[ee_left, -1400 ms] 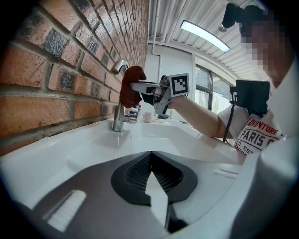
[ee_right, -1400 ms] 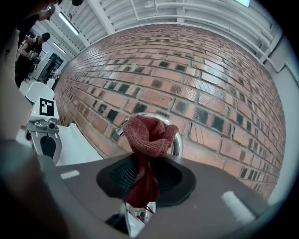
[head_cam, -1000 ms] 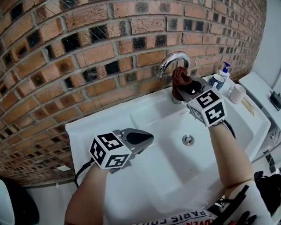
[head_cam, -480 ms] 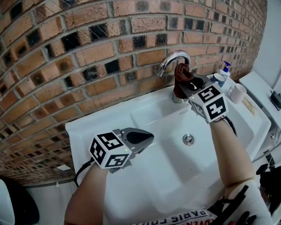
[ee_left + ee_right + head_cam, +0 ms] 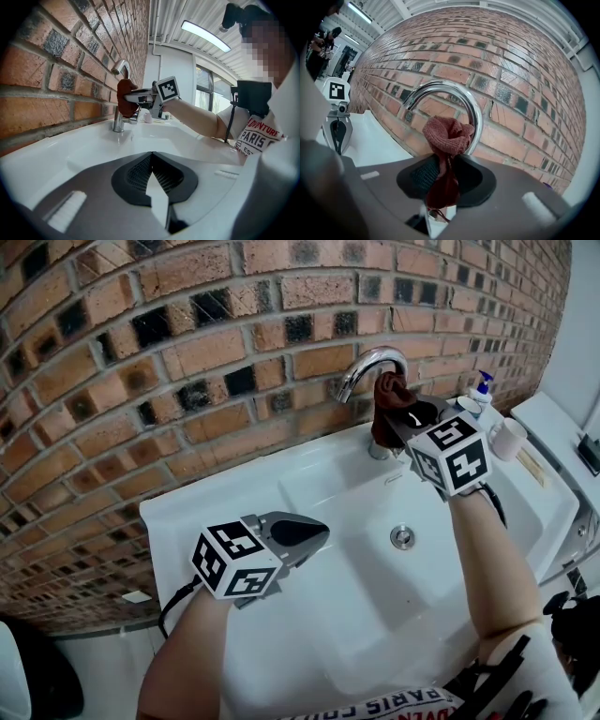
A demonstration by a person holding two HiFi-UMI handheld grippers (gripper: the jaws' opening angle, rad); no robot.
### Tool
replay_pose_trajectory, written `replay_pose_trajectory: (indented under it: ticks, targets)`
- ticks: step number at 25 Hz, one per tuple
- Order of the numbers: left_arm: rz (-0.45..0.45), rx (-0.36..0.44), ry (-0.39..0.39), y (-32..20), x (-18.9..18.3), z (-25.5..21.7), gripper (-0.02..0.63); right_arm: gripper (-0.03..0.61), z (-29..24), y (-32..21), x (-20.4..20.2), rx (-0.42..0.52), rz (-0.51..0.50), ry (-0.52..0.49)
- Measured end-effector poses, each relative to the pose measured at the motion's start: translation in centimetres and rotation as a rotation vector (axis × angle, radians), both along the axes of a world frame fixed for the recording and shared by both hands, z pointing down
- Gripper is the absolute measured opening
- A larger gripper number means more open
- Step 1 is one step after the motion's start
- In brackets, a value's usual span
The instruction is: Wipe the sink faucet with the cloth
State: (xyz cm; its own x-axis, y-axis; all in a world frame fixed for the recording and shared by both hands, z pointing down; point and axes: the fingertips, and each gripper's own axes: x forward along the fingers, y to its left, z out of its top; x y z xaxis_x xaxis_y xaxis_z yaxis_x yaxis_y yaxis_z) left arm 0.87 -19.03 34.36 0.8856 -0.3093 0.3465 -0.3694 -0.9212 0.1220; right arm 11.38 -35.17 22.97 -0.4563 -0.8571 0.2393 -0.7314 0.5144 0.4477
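Hovering over the sink at its left side, left gripper has jaws together, nothing between them. Faucet rises at the brick wall. Cloth, brown-red, sits bunched against the faucet neck, pinched in right gripper, jaws clamped on it. Bottle and mug stand far right.
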Motion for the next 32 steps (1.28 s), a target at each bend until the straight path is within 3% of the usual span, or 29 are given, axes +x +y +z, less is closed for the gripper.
replay_pose_trajectory:
  ticks: [20,32]
  targets:
    - [0.0,0.0,0.0,0.0,0.0,0.0,0.005,0.095,-4.3,1.1,-1.7,0.105,-0.017,0.006]
    - [0.0,0.0,0.0,-0.1,0.0,0.0,0.005,0.095,-3.5,3.4,-5.6,0.152,-0.107,0.102]
